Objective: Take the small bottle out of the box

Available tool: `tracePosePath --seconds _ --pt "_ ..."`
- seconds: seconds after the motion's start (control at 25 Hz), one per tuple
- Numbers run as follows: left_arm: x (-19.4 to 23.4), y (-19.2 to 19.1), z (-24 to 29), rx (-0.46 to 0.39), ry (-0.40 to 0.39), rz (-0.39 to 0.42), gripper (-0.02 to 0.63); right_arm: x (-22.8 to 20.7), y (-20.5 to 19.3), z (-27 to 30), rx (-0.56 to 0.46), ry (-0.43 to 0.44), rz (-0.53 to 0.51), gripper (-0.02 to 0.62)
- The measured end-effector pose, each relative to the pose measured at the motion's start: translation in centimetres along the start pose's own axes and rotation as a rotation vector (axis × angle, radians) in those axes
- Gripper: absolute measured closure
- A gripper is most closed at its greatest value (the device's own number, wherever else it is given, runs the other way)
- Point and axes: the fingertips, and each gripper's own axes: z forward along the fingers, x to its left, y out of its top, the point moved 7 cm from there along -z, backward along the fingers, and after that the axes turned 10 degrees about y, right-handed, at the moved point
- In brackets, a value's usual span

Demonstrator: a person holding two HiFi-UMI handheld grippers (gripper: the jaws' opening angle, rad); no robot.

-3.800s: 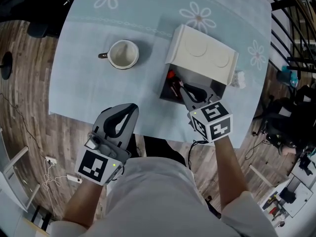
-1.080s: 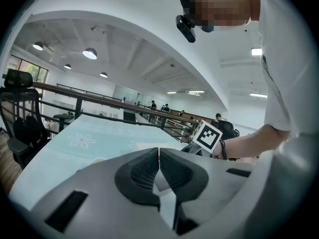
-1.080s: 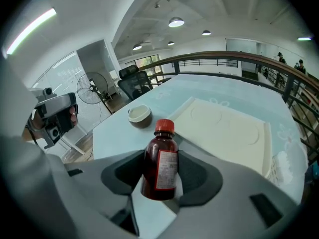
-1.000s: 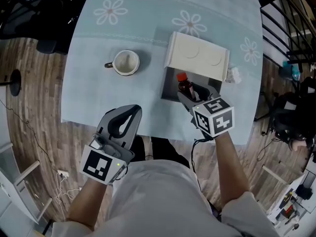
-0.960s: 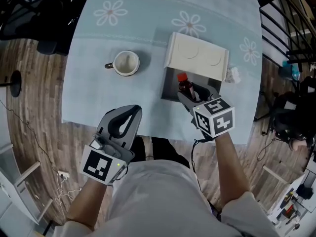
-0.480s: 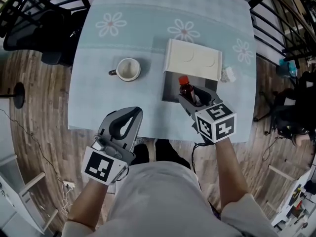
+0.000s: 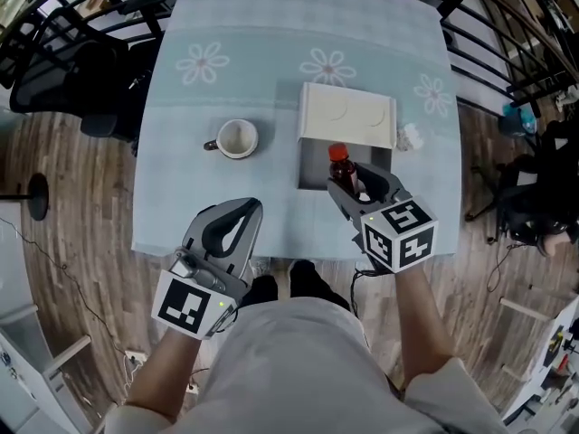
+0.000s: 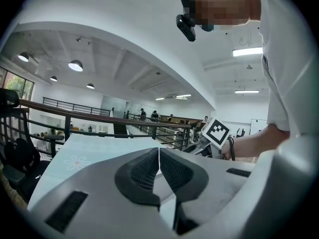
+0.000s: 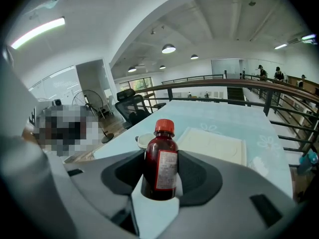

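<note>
The small dark-red bottle (image 7: 342, 169) (image 9: 160, 162) with a red cap and a white label stands upright between the jaws of my right gripper (image 7: 352, 183) (image 9: 160, 179), which is shut on it. It hangs well above the table, over the open grey box (image 7: 313, 169). The box's white lid (image 7: 347, 116) stands swung back behind the opening. My left gripper (image 7: 237, 221) (image 8: 159, 169) is shut with nothing in it, held near the table's front edge, left of the box.
A white mug (image 7: 237, 138) sits on the pale blue flowered tablecloth (image 7: 226, 25) left of the box. A crumpled white bit (image 7: 412, 136) lies right of the lid. Railings and a dark chair (image 7: 54, 70) surround the table.
My right gripper has lifted the bottle up out of the box, where it reached in before. The whole view has risen, so the table looks smaller. The left gripper stays put.
</note>
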Motion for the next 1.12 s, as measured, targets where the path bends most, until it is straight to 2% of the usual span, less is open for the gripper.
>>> tracePosePath --seconds 0.48,1.12 --pt "0.5 1.9 -1.5 -0.033 -0.032 0.037 0.584 3.9 1.9 -2.4 -0.143 0.001 -0.007 0.373" --pt "-0.6 3.8 -2.4 -0.075 -0.057 0.077 0.584 6.7 2.4 -6.0 -0.253 -0.008 -0.053 0.373"
